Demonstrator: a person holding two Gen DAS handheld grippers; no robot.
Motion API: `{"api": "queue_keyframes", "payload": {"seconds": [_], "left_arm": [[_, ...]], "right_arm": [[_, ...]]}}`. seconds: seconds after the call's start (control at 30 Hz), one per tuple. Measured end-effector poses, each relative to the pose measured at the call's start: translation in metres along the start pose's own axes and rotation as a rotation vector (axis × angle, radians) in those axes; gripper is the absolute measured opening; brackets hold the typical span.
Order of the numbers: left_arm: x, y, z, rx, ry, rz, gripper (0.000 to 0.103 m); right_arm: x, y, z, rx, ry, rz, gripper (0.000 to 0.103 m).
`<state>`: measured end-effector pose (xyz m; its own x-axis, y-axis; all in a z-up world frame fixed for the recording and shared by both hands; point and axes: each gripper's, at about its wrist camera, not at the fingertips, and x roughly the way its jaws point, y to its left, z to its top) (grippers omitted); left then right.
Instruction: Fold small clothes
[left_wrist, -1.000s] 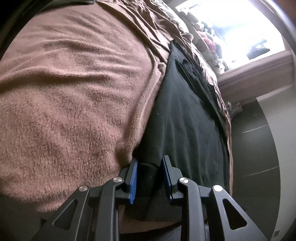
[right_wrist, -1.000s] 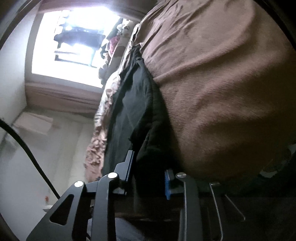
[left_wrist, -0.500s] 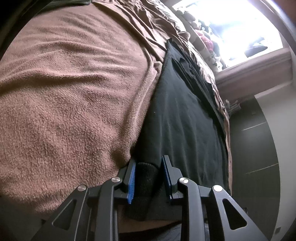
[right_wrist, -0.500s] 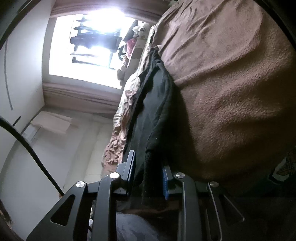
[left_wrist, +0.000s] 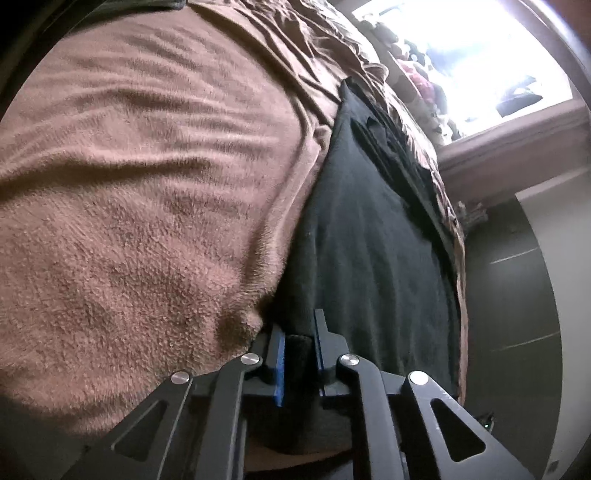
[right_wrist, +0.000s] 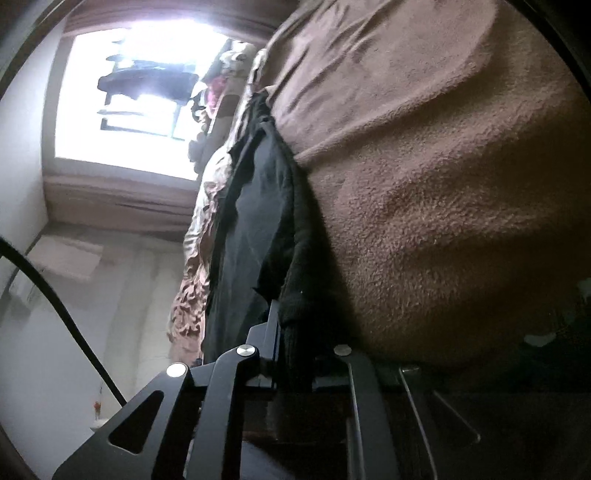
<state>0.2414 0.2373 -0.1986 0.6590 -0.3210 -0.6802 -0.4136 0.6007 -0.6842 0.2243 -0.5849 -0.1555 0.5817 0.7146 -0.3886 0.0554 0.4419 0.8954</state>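
A bed covered by a brown fleece blanket (left_wrist: 140, 206) occupies most of both views, with a bright window (right_wrist: 147, 96) beyond its far end. A black garment (left_wrist: 369, 258) lies spread flat along the blanket's edge. The left gripper (left_wrist: 299, 354) is clamped on a thick hem at the garment's near edge; its jaws have just been closing, with the fabric pinched between the blue pads. The right gripper (right_wrist: 295, 354) is likewise clamped on a bunched fold of the same near edge, its jaws having just closed on the cloth. A black cable (right_wrist: 62, 317) curves past the right gripper.
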Motion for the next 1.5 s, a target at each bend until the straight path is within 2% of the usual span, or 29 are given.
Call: {"api": "queue_keyframes", "payload": {"seconds": [0.07,0.27,0.5,0.73,1.03,1.27,1.5], "left_arm": [[-0.007,-0.005,0.001,-0.002,-0.013,-0.019,0.012],[-0.031,-0.017,0.003,-0.026,-0.032,-0.06,0.011],[-0.065,-0.038,0.004,-0.012,-0.086,-0.103,0.01],[-0.101,-0.035,0.001,-0.028,-0.13,-0.161,0.009],[-0.155,-0.028,-0.025,-0.027,-0.159,-0.21,0.009],[-0.196,-0.031,-0.053,-0.004,-0.179,-0.24,0.009],[-0.239,-0.035,-0.084,0.032,-0.233,-0.252,0.01]], "right_arm": [[-0.009,0.009,0.0,0.009,0.004,-0.011,0.007],[-0.03,0.044,0.005,-0.021,0.0,0.082,0.007],[-0.049,0.082,0.007,-0.061,-0.006,0.113,0.007],[-0.074,0.117,-0.001,-0.138,-0.004,0.162,0.007],[-0.079,0.121,-0.009,-0.171,0.009,0.19,0.007],[-0.1,0.122,-0.022,-0.18,0.008,0.196,0.007],[-0.118,0.127,-0.028,-0.22,0.006,0.22,0.007]]}}
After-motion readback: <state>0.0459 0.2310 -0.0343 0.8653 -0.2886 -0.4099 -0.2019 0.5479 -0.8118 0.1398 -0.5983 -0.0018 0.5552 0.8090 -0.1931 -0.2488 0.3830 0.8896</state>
